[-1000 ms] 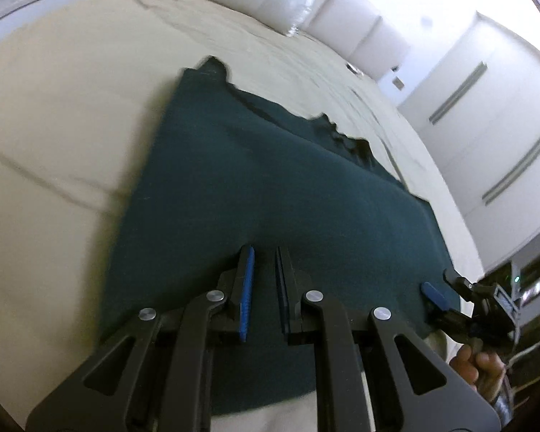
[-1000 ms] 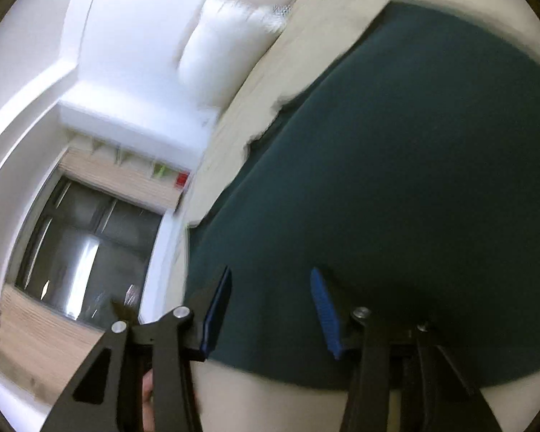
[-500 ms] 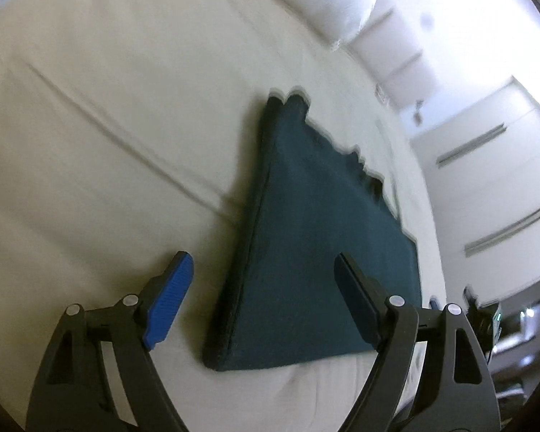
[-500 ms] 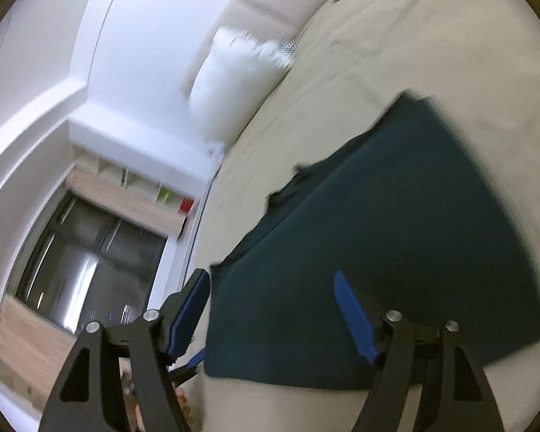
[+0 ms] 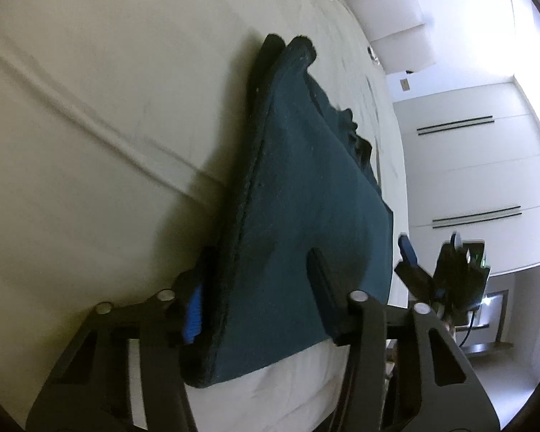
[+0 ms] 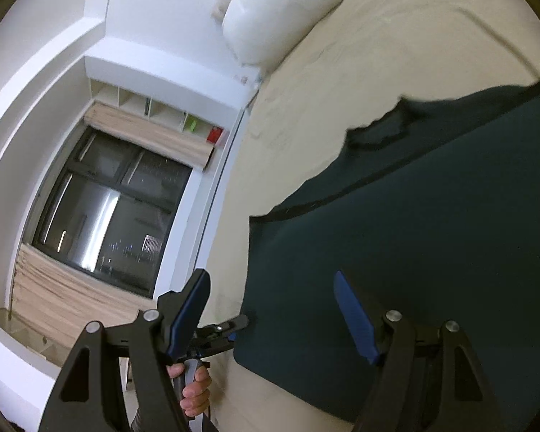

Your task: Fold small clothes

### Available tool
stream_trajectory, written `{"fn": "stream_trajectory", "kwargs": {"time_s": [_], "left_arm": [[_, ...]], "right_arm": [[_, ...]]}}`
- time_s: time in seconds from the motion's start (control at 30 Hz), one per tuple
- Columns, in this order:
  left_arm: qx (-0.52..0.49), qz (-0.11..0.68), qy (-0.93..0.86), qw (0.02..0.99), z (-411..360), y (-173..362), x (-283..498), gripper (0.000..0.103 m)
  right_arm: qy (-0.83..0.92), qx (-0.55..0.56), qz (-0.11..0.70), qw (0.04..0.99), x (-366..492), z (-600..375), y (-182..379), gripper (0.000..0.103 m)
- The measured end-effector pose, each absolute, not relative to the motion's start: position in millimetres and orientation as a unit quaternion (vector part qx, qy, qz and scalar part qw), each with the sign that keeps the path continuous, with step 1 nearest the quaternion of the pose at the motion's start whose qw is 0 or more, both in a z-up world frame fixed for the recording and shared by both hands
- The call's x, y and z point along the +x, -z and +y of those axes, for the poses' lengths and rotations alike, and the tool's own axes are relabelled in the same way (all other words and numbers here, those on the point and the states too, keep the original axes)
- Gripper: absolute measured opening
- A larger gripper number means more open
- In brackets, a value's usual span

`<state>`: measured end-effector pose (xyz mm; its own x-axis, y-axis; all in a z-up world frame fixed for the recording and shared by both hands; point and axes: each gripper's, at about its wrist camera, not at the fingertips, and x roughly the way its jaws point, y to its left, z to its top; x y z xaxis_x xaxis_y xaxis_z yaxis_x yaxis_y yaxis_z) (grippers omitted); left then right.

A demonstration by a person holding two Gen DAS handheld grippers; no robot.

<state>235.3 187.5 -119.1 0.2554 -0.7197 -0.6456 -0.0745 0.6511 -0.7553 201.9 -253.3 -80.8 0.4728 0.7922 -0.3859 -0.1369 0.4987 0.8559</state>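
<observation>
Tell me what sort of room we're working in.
Most likely a bedroom: the dark green garment lies on a bed with a cream sheet, a white pillow at its head, and a large window beside it.

Green cloth [image 6: 432, 252] runs off the right wrist view's right edge. Left gripper's [image 5: 255, 302] right pad hidden against it

Two close wrist views, shared garment [image 5: 306, 216]

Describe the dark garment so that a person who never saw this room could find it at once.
Find the wide bed with the cream sheet and the white pillow at its head. Near its foot edge lies the dark teal garment, folded flat. It is the only dark thing on the pale sheet, and the left gripper is closing over its corner.
</observation>
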Motion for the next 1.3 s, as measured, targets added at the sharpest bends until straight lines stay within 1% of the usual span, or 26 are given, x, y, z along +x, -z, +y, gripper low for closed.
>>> {"fn": "stream_trajectory", "kwargs": {"time_s": [0.03, 0.17, 0.2, 0.3, 0.33, 0.37, 0.57, 0.67, 0.77, 0.83, 0.93, 1.03, 1.23, 1.27, 1.3], "left_arm": [[-0.352, 0.570, 0.225, 0.707, 189.0, 120.9, 235.9, 0.038], [-0.358, 0.572, 0.215, 0.705, 194.0, 125.4, 230.9, 0.015], [-0.359, 0.571, 0.215, 0.706, 193.4, 124.7, 230.4, 0.012], [-0.341, 0.562, 0.214, 0.722, 187.5, 110.9, 226.2, 0.010], [-0.336, 0.559, 0.217, 0.727, 184.5, 104.3, 224.5, 0.010], [-0.335, 0.555, 0.220, 0.729, 182.6, 98.5, 222.3, 0.010], [-0.306, 0.535, 0.252, 0.746, 156.4, 48.4, 213.5, 0.010], [-0.286, 0.533, 0.269, 0.750, 120.6, 25.4, 213.6, 0.010], [-0.266, 0.531, 0.294, 0.749, 87.0, 4.0, 208.0, 0.010], [-0.251, 0.532, 0.314, 0.745, 55.8, -3.3, 210.5, 0.010], [-0.233, 0.539, 0.330, 0.739, 10.1, -0.4, 216.0, 0.010], [-0.225, 0.552, 0.336, 0.729, -30.0, 17.9, 220.9, 0.010], [-0.172, 0.588, 0.337, 0.715, -90.2, 60.5, 214.7, 0.010], [-0.171, 0.590, 0.333, 0.716, -93.2, 65.2, 213.5, 0.011], [-0.171, 0.591, 0.328, 0.717, -93.9, 68.1, 212.8, 0.011]], "right_arm": [[-0.311, 0.397, 0.420, 0.754, 208.4, -245.4, 84.1, 0.075], [-0.315, 0.402, 0.445, 0.735, 227.2, -224.3, 100.3, 0.075], [-0.313, 0.402, 0.453, 0.732, 231.7, -219.6, 105.9, 0.075], [-0.305, 0.394, 0.481, 0.721, 240.5, -208.1, 120.7, 0.074], [-0.298, 0.389, 0.490, 0.721, 242.4, -206.2, 125.8, 0.070], [-0.292, 0.387, 0.497, 0.720, 244.7, -205.9, 132.1, 0.069], [-0.311, 0.425, 0.489, 0.695, 245.3, -219.6, 142.3, 0.068], [-0.323, 0.462, 0.483, 0.670, 245.6, -231.2, 146.4, 0.068], [-0.333, 0.511, 0.467, 0.641, 244.1, -250.9, 147.4, 0.072], [-0.343, 0.534, 0.449, 0.630, 242.4, -266.9, 145.2, 0.079], [-0.348, 0.559, 0.425, 0.621, 240.4, -297.2, 142.4, 0.086], [-0.351, 0.568, 0.404, 0.626, 237.3, -327.9, 138.8, 0.093], [-0.342, 0.537, 0.416, 0.649, 248.4, -349.8, 131.2, 0.092], [-0.335, 0.525, 0.425, 0.658, 251.8, -349.1, 130.9, 0.091], [-0.330, 0.518, 0.431, 0.661, 254.2, -345.0, 130.8, 0.085]]}}
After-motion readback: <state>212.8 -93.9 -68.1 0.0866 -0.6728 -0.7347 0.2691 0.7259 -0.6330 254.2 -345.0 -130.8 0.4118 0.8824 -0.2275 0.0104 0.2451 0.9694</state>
